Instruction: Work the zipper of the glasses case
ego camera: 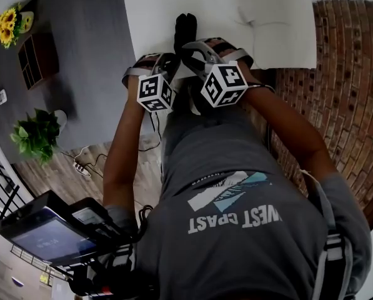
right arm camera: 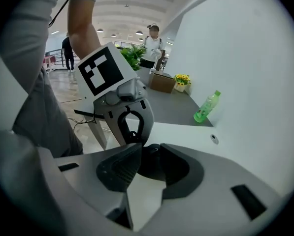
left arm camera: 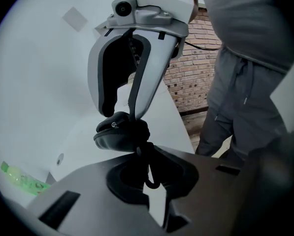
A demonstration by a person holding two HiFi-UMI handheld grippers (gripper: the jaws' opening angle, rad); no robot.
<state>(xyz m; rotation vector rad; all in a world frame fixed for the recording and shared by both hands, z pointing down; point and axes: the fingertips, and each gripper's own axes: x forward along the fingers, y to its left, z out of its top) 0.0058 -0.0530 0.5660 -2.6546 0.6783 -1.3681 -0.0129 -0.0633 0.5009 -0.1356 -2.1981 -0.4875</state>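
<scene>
Two claws at glasses case [left arm camera: 119, 134]: left gripper [left arm camera: 147, 156] pinching its cord [left arm camera: 150, 176], right gripper [right arm camera: 149, 154] spread above it. Probably light, stiff-shelled; best taken by zipper pull.

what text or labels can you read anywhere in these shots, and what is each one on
"WEST COAST": printed on the person's grey t-shirt; the second word is a little unclear.
Marker cubes: black-and-white square patterns only, no letters.
Device screen, lower left of the head view: too blurred to read.
Green bottle: label too small to read.
Glasses case: one small round mark, unreadable.
</scene>
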